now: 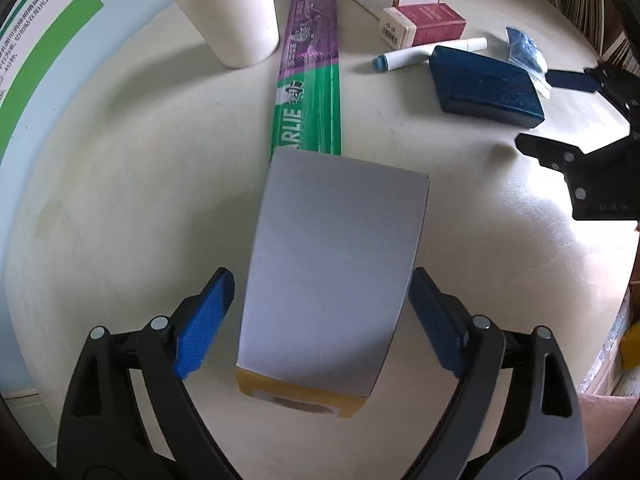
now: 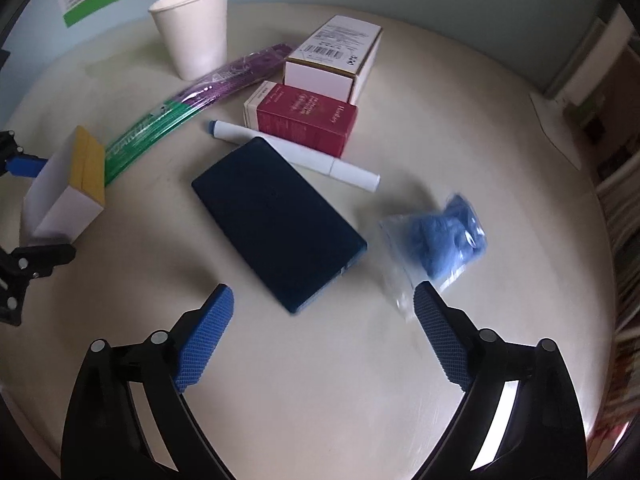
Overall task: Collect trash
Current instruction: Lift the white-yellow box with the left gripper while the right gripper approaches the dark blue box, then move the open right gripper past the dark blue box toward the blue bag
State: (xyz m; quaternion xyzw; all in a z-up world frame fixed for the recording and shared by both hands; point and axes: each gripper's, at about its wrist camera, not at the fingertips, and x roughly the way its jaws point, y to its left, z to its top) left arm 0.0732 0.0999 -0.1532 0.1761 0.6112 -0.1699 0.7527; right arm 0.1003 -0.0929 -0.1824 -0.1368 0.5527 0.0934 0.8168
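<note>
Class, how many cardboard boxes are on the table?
3. The white-and-yellow box sits at the left by the toothbrush pack; the red box lies mid-table; the white box stands just behind it. Others may be hidden.

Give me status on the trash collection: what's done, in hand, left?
Done: nothing visibly collected; no bin is in view. In hand: the left gripper straddles the white and yellow box, jaws open, pads apparently not pressing. The right gripper is open and empty beside the plastic bag. Left on the table: paper cup, toothbrush pack, red box, white box, marker, dark blue case.
</note>
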